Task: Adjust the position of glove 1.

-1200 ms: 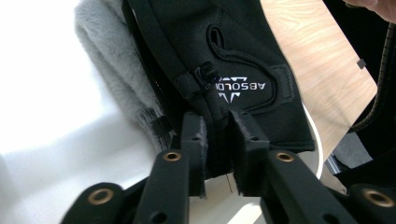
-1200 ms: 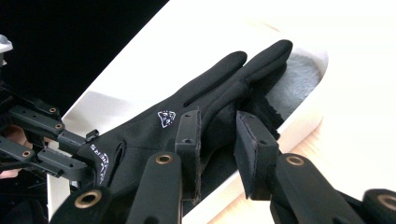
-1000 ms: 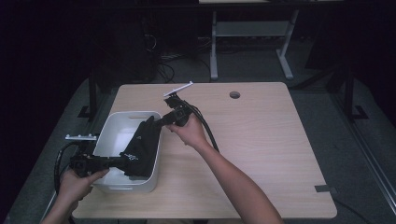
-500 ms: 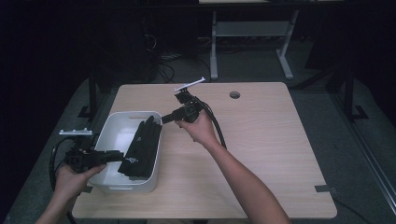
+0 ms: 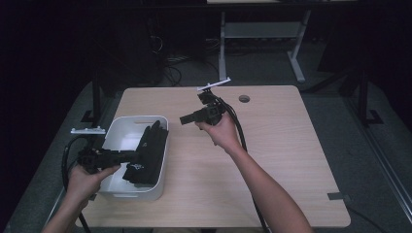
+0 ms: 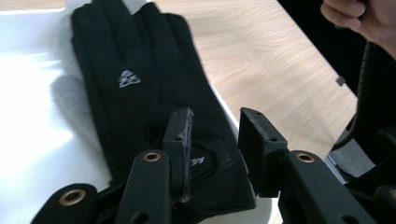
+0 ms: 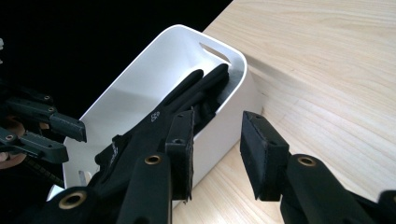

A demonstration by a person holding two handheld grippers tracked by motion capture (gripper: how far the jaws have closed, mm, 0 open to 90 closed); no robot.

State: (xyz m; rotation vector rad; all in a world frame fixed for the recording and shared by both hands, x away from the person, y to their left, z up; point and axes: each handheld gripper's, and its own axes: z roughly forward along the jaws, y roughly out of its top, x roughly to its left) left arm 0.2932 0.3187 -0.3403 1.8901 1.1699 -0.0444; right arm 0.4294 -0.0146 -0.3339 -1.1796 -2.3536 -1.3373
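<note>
Lying across the white bin (image 5: 118,133), black gloves (image 5: 148,153); both tongs apparently empty.

A dim lab or office: wooden desk (image 5: 272,160) with cable hole (image 5: 244,98), floor cables (image 5: 170,60).

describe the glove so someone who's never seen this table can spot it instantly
Start at the wooden table, then go to the white bin at its left edge. The black glove lies draped along the bin's right wall, fingers pointing away from the person. It is the only soft black item there, marked with a small grey logo.
</note>
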